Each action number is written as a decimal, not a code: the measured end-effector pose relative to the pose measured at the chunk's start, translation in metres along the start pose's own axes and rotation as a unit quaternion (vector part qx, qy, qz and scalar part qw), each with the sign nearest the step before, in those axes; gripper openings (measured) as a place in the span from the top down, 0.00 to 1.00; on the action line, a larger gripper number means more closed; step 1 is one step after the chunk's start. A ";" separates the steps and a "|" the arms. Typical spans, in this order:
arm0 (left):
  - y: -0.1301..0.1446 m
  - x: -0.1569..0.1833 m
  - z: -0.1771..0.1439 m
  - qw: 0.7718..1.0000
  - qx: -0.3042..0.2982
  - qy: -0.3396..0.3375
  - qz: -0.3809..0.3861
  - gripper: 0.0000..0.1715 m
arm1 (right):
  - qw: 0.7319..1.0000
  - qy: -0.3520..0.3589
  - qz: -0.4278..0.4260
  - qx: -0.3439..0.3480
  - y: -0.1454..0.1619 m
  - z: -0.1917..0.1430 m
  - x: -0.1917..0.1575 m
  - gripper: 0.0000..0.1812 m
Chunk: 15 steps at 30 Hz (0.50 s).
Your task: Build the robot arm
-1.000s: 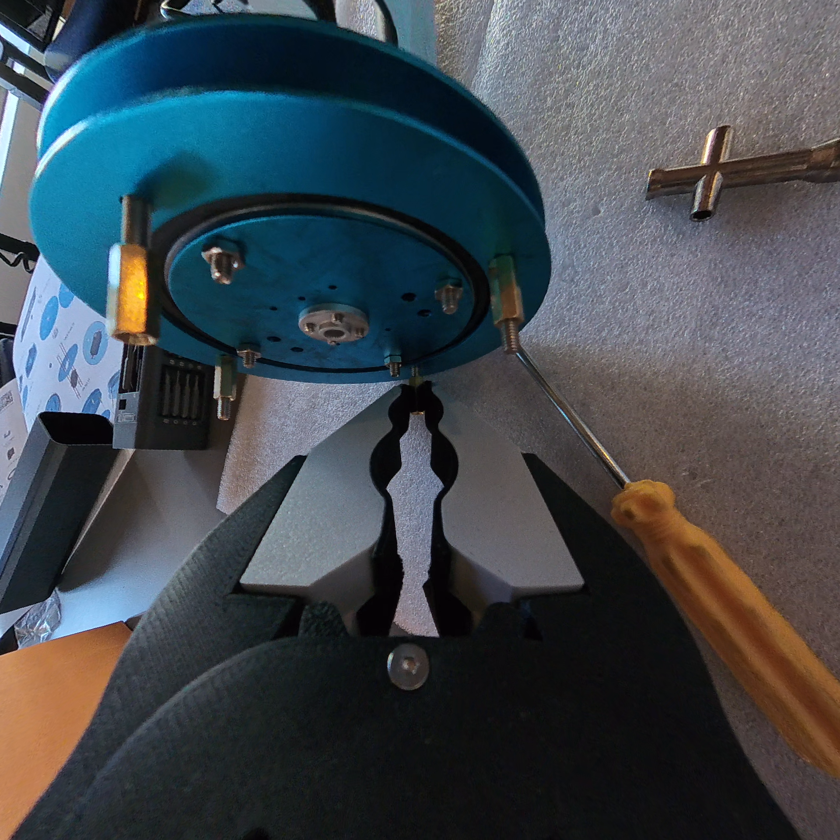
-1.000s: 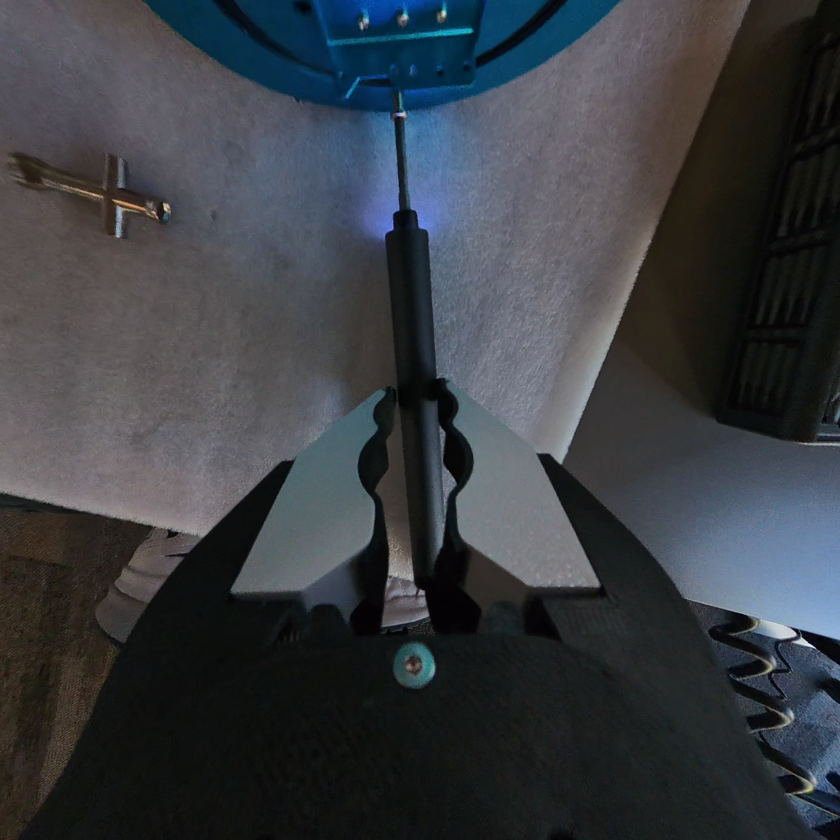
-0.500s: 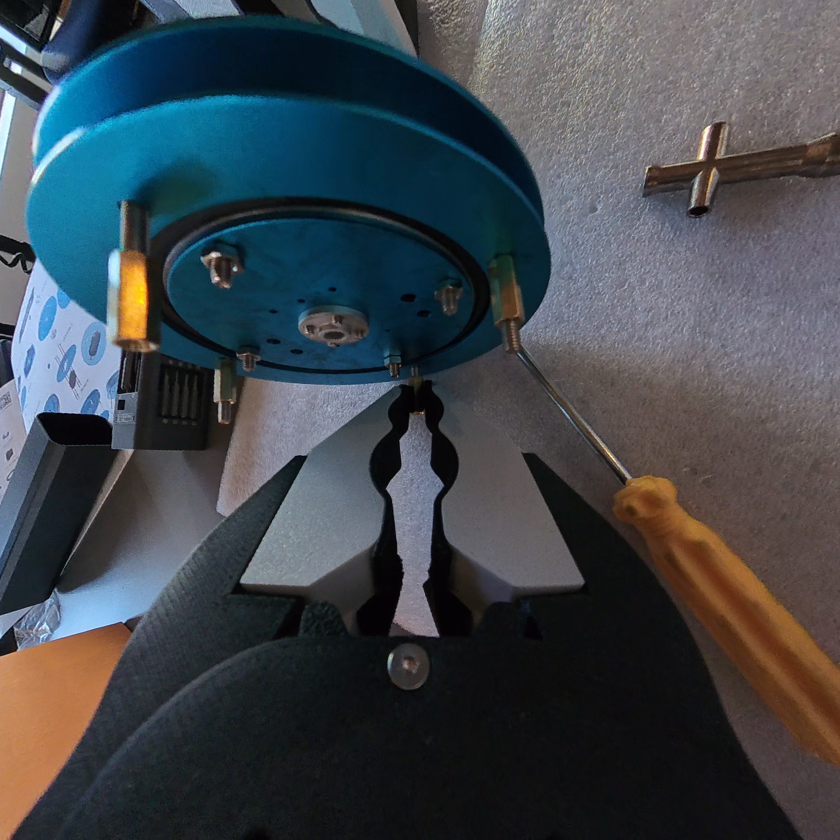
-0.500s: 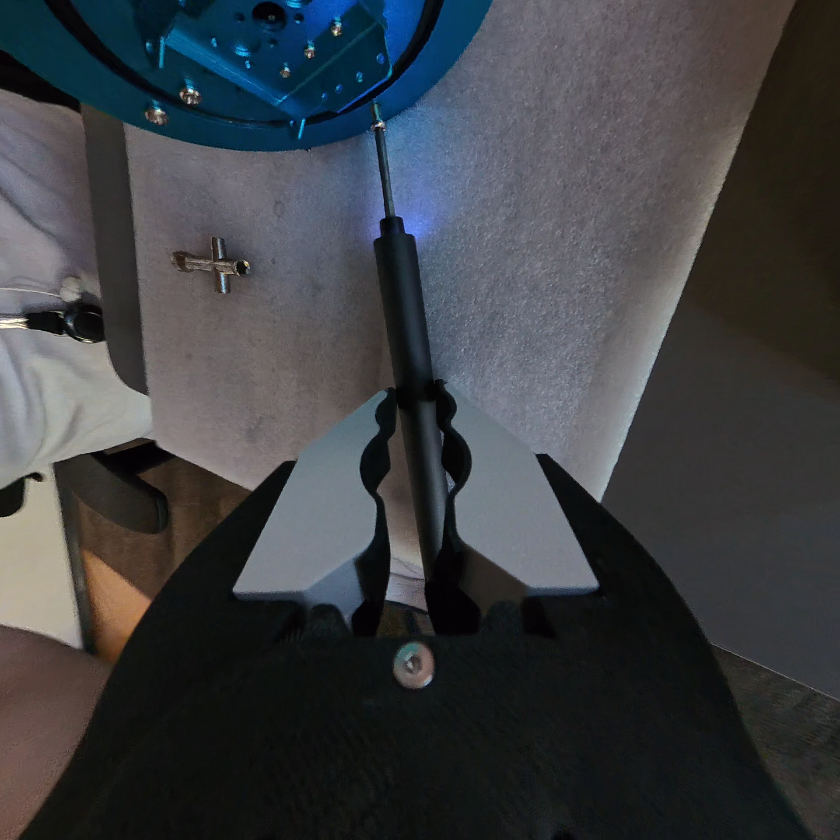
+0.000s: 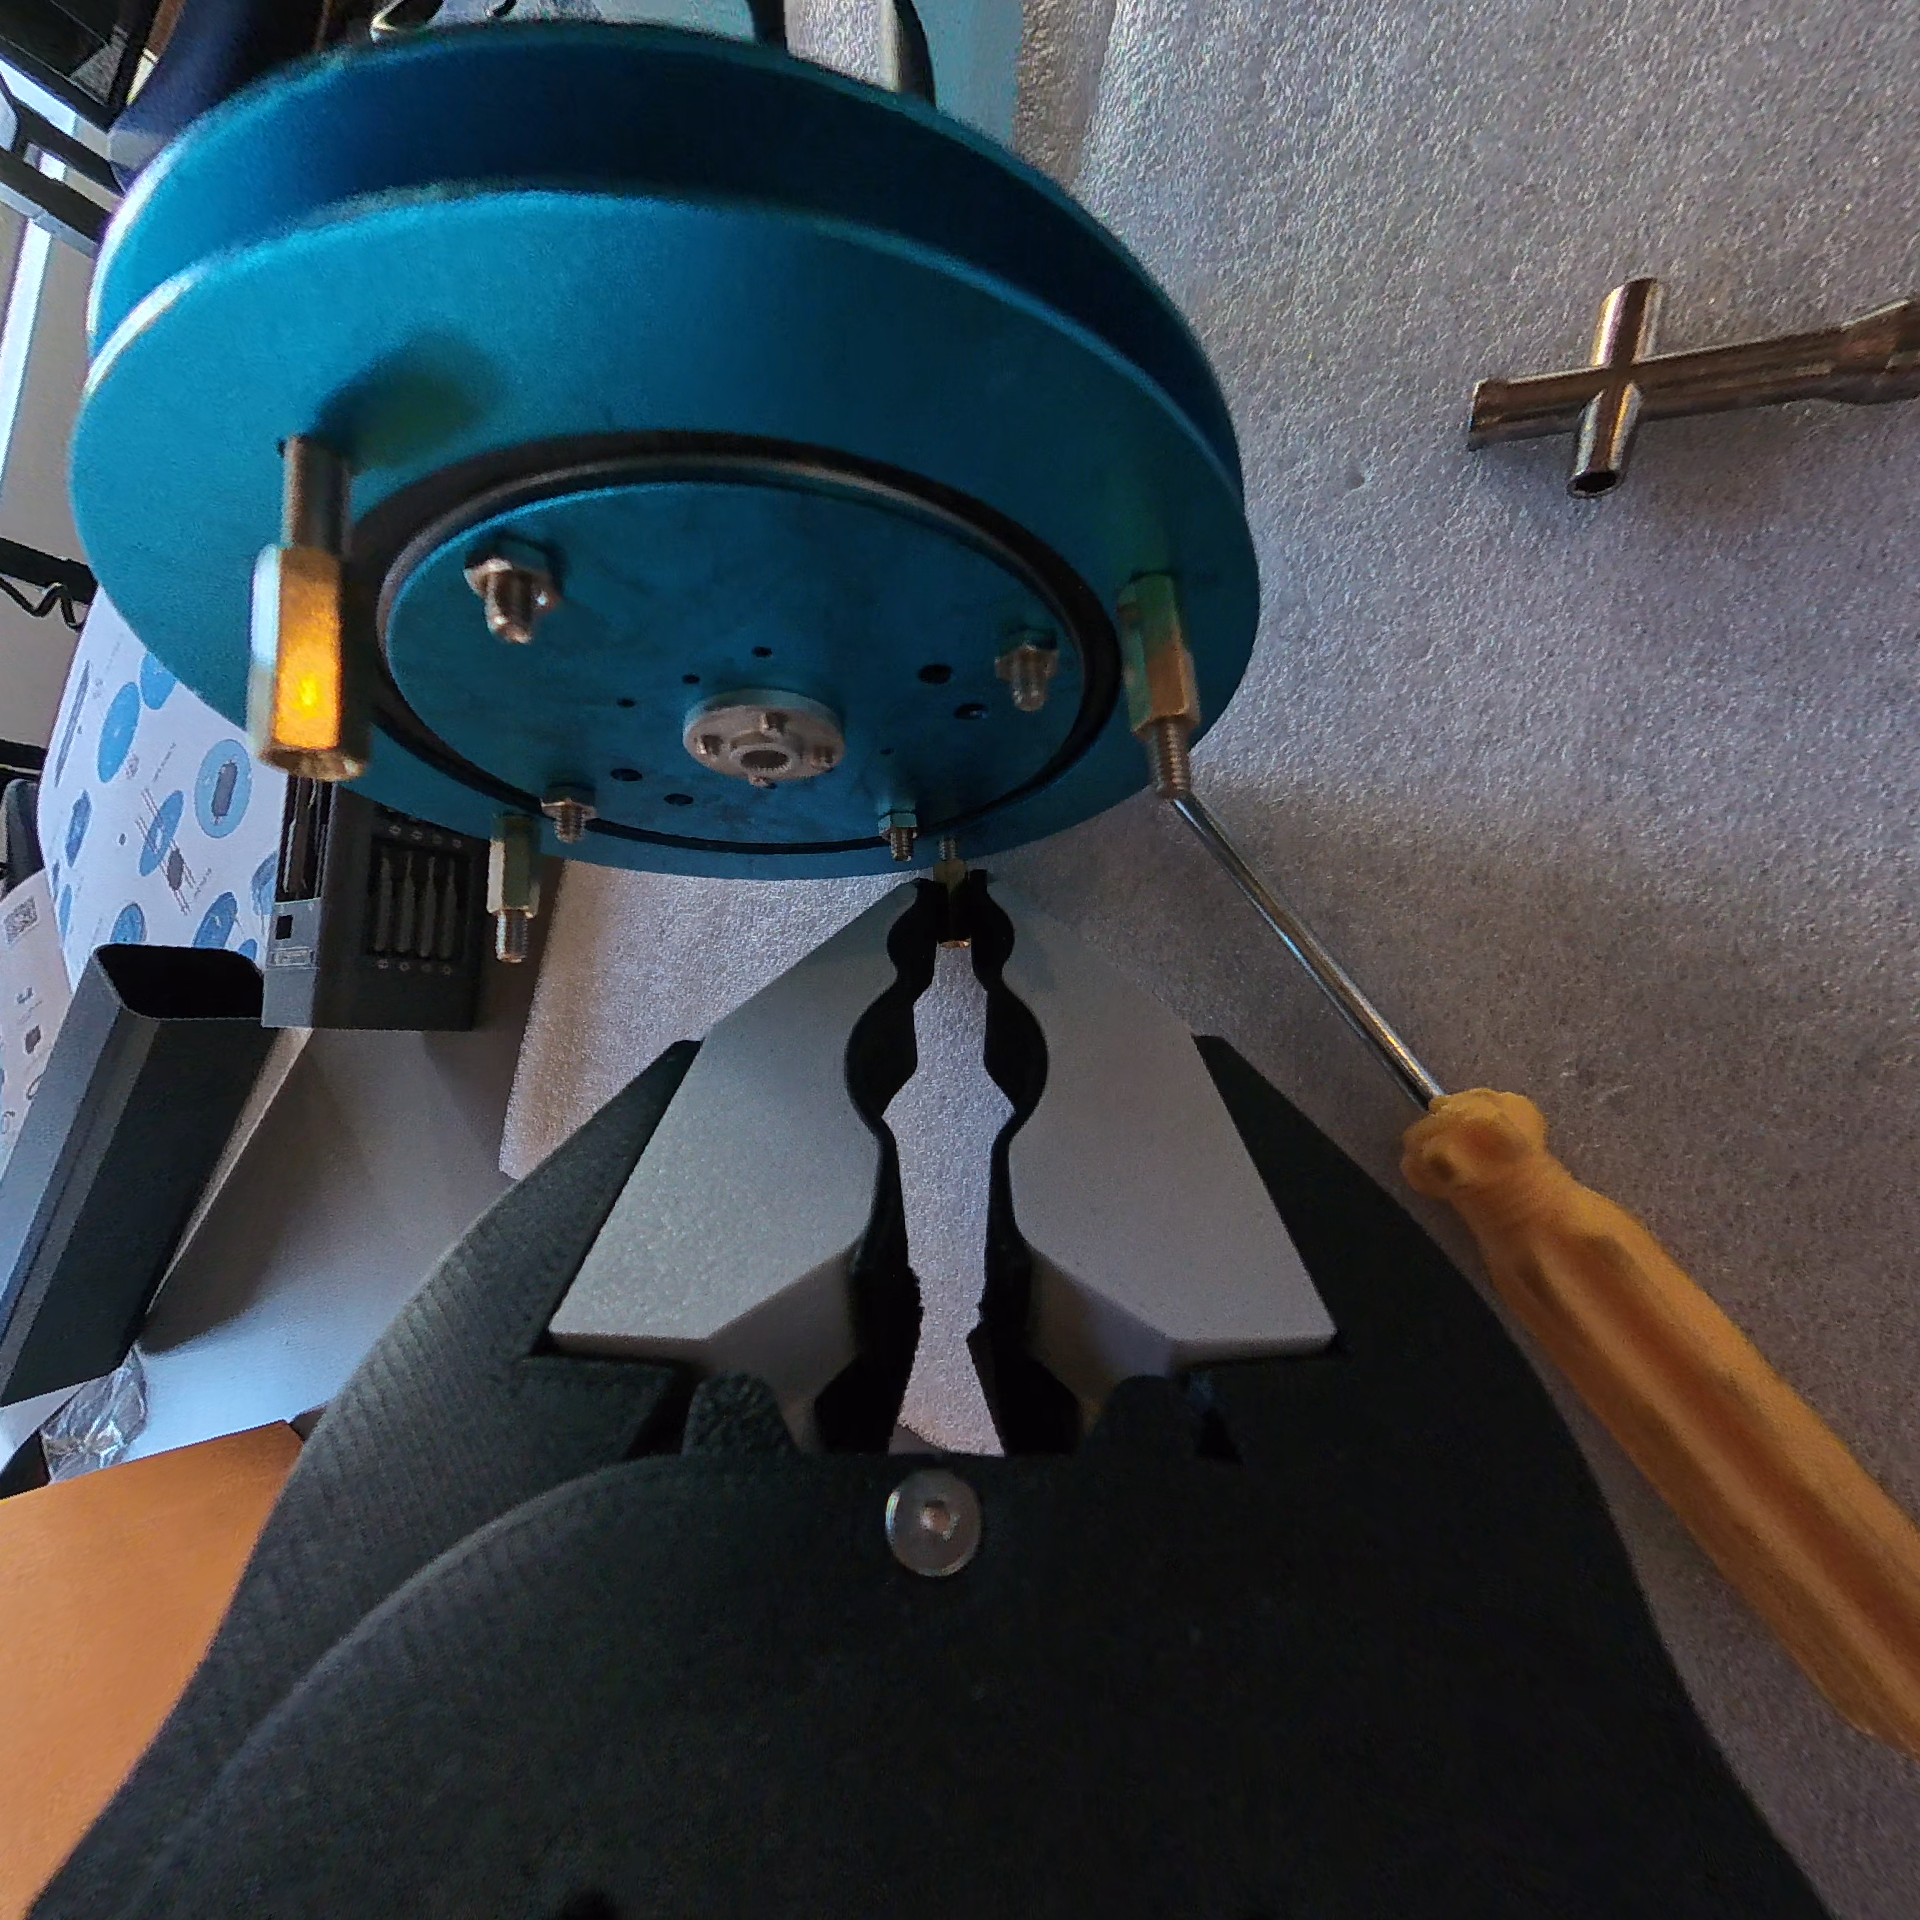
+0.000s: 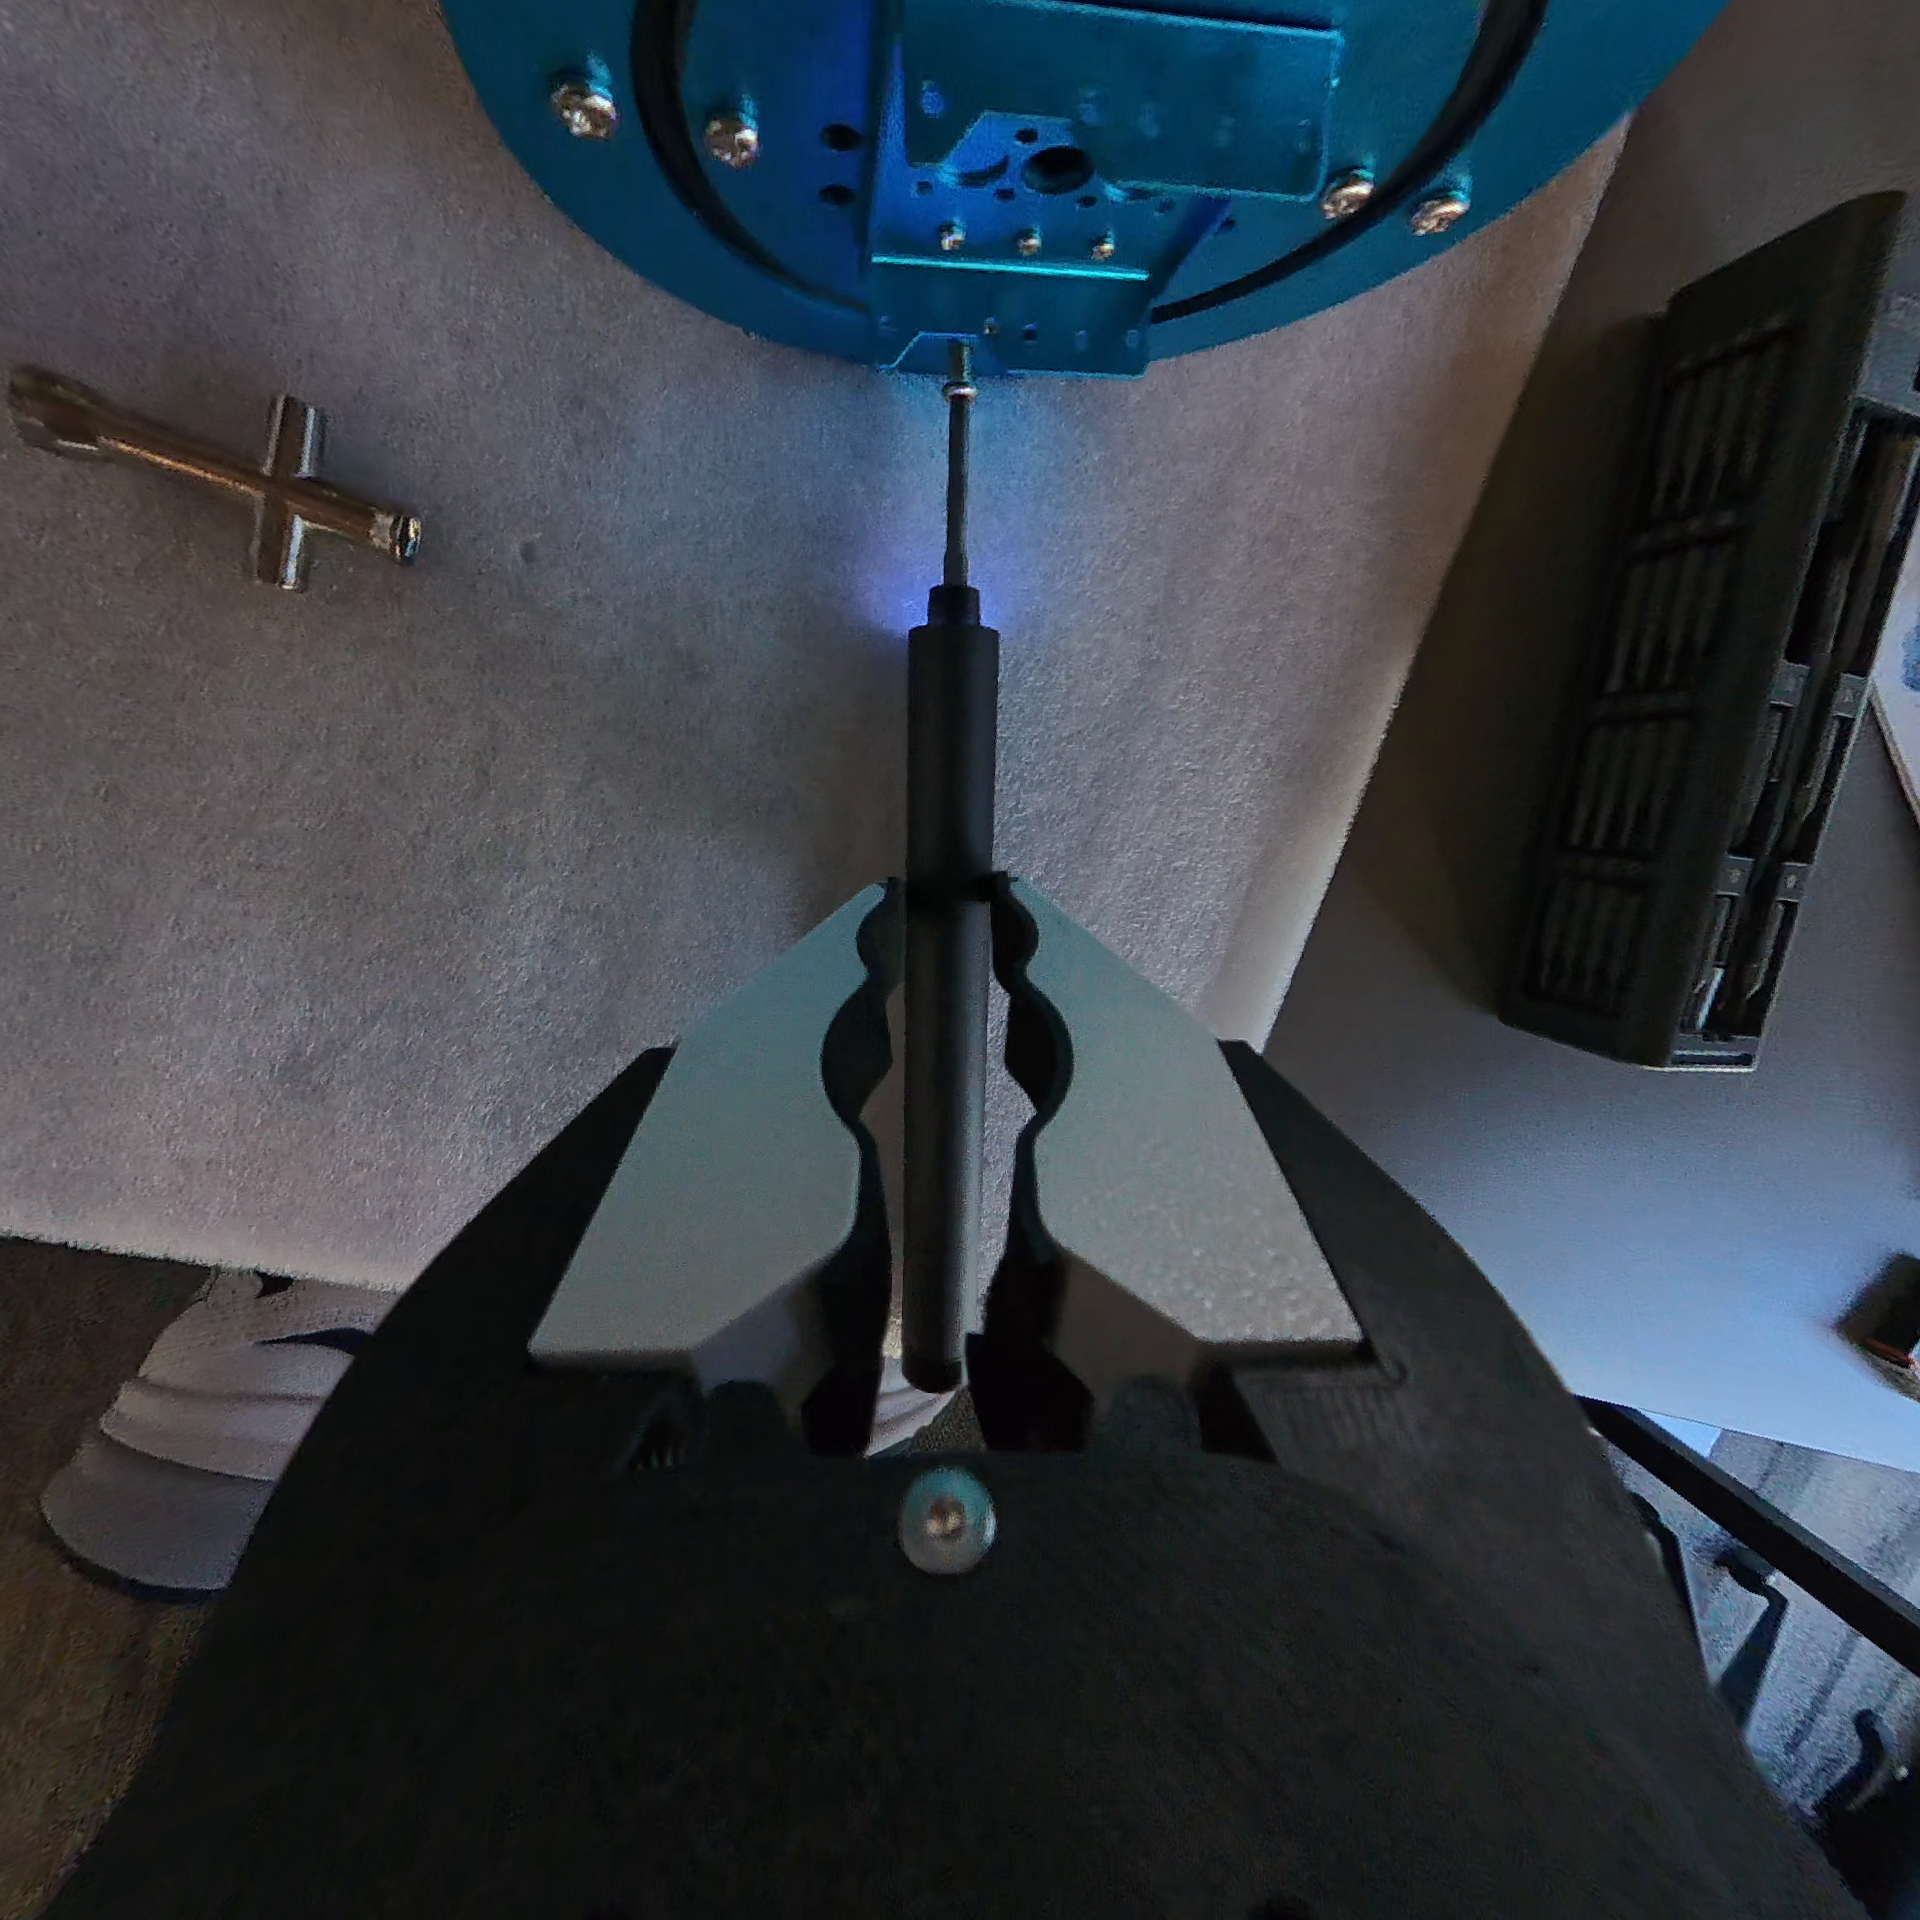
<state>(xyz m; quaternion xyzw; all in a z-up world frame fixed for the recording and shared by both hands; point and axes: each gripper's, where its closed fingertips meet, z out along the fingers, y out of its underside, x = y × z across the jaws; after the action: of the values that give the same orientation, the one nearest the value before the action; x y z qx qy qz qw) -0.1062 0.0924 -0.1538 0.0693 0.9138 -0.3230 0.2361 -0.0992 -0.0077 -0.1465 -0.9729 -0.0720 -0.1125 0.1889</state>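
The blue disc assembly [image 5: 665,436] stands on edge on the grey foam mat [image 5: 1558,727]. The left claw [image 5: 951,914], nearly closed, pinches a small brass post [image 5: 952,906] at the disc's six o'clock rim, apparently steadying it. The right claw [image 6: 948,894] clamps a slim black screwdriver [image 6: 948,831], tip on a screw [image 6: 958,387] under the bracket [image 6: 1039,208]. At nine o'clock in the left view a black case [image 5: 416,914] holds bits. A yellow screwdriver [image 5: 1662,1403] and cross wrench [image 5: 1621,384] lie nearby.

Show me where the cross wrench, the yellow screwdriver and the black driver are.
cross wrench [image 5: 1608,387]: left wrist view, its crossing.
yellow screwdriver [image 5: 1662,1382]: left wrist view, its handle.
black driver [image 6: 951,748]: right wrist view, its body.
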 end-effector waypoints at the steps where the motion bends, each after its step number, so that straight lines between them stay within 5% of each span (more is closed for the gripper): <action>1: 0.000 0.000 0.000 1.000 -0.001 0.000 0.001 0.97 | 1.000 -0.003 -0.001 -0.004 0.000 0.000 0.000 0.92; 7: 0.000 0.000 0.000 1.000 -0.002 0.002 0.002 0.97 | 0.992 -0.101 0.070 -0.024 0.001 0.001 0.001 0.92; 15: 0.000 0.000 0.000 1.000 -0.001 0.003 0.000 0.97 | 0.943 -0.269 0.190 -0.039 0.002 0.002 0.002 0.92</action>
<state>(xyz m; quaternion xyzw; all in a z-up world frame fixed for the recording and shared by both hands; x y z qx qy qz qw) -0.1063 0.0927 -0.1538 0.0704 0.9149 -0.3220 0.2332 -0.0962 -0.0086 -0.1487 -0.9691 0.0704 0.1888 0.1422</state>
